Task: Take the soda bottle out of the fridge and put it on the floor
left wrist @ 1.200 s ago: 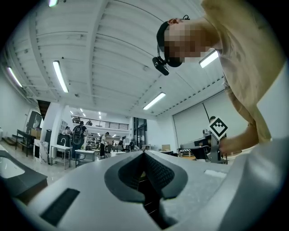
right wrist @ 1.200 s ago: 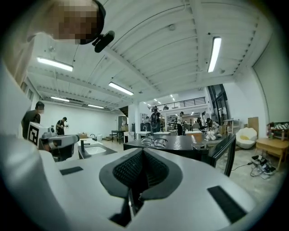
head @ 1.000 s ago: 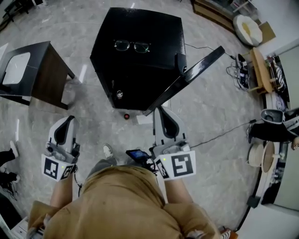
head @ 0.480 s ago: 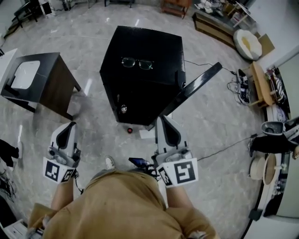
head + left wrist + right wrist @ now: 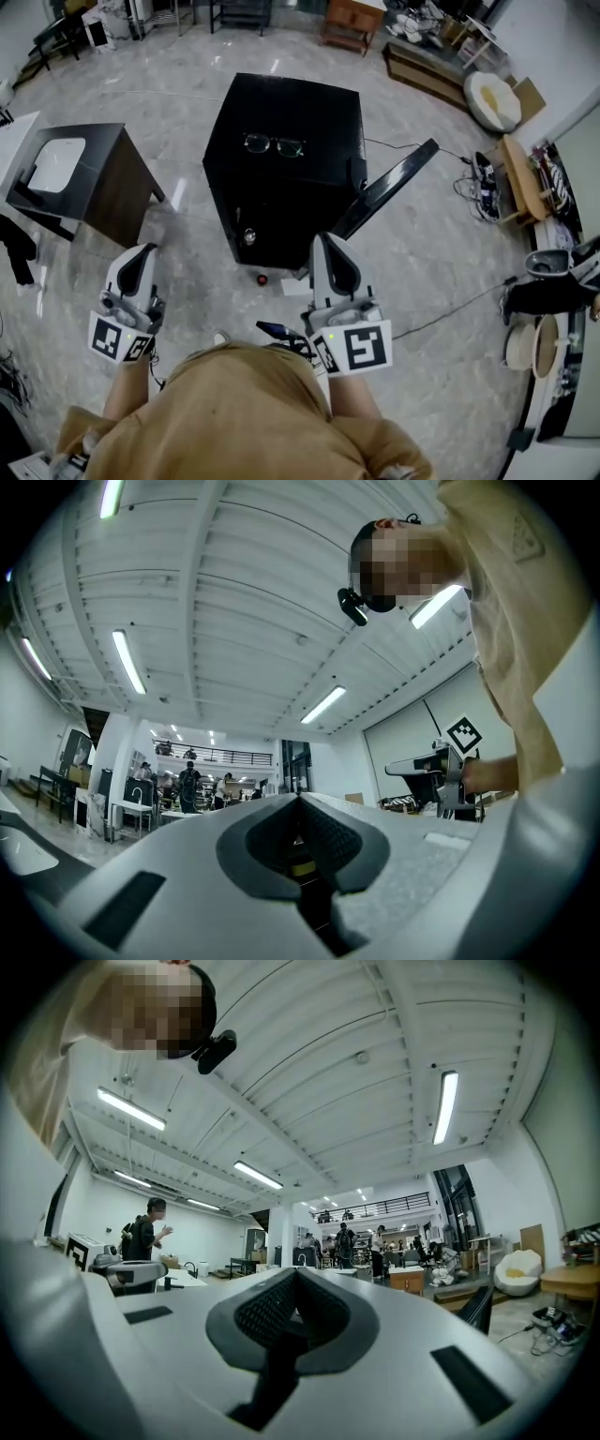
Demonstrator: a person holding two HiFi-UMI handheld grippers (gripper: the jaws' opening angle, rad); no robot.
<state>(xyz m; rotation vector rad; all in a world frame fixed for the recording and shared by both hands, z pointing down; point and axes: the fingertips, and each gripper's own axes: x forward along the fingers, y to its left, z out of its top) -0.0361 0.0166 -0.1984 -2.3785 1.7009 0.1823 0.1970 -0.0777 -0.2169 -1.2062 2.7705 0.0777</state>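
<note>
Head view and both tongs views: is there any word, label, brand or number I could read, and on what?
None can be read.
Left cube: a black-and-white square pattern, no letters.
Right cube: the same.
Small screen by the person's waist: too small to read.

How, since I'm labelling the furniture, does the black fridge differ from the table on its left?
The fridge is all black with its door swung open; the table looks smaller, brown-sided, with no door seen. The fridge's top bears eyeglasses; the table's bears a flat white thing. Both are boxy and stand on the grey floor.
</note>
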